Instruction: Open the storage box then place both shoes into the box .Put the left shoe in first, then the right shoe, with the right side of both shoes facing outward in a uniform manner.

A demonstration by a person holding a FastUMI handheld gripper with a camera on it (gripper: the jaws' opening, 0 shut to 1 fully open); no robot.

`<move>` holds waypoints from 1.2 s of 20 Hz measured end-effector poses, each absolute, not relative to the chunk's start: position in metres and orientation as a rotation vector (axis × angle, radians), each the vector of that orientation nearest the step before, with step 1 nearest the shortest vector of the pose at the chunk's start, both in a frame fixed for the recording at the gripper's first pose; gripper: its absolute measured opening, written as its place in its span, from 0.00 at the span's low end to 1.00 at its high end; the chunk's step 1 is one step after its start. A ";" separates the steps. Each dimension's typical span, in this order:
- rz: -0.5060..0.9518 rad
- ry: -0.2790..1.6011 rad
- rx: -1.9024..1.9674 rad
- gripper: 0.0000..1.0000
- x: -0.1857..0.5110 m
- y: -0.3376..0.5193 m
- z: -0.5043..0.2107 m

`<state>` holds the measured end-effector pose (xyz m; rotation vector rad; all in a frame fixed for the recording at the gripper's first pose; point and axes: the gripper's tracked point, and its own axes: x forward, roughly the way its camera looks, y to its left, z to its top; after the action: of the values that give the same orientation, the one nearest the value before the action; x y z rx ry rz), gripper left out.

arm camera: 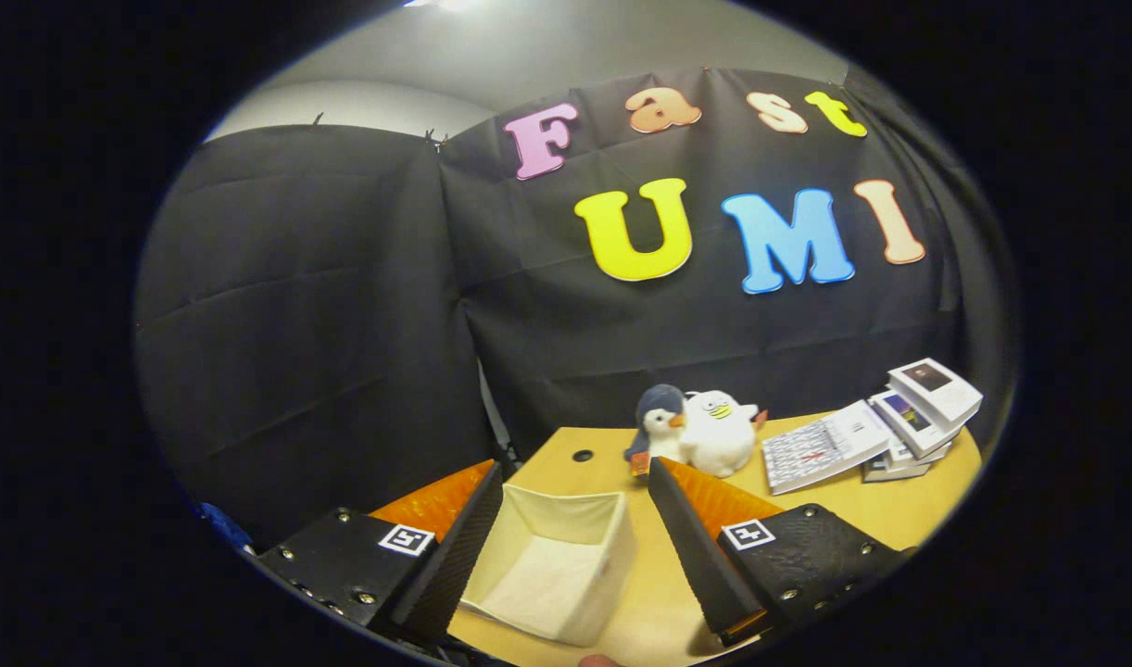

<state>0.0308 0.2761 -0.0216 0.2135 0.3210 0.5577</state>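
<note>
The gripper [575,547] hangs above the tabletop [835,519] with its two fingers spread wide apart and nothing held between them. The left finger [459,547] and the right finger [691,547] each slant inward toward the far end, their flat inner faces turned to one another across an open gap. Each finger is bolted to a dark block that carries a small square marker. The whole gripper is tipped slightly, the left side sitting lower.
</note>
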 end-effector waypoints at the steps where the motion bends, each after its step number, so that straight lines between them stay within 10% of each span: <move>1: 0.534 0.324 0.195 0.97 0.035 0.261 -0.028; 24: 0.408 0.803 0.031 0.98 0.022 0.147 -0.277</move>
<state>0.0224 0.1466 -0.2774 0.0314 0.8033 0.4078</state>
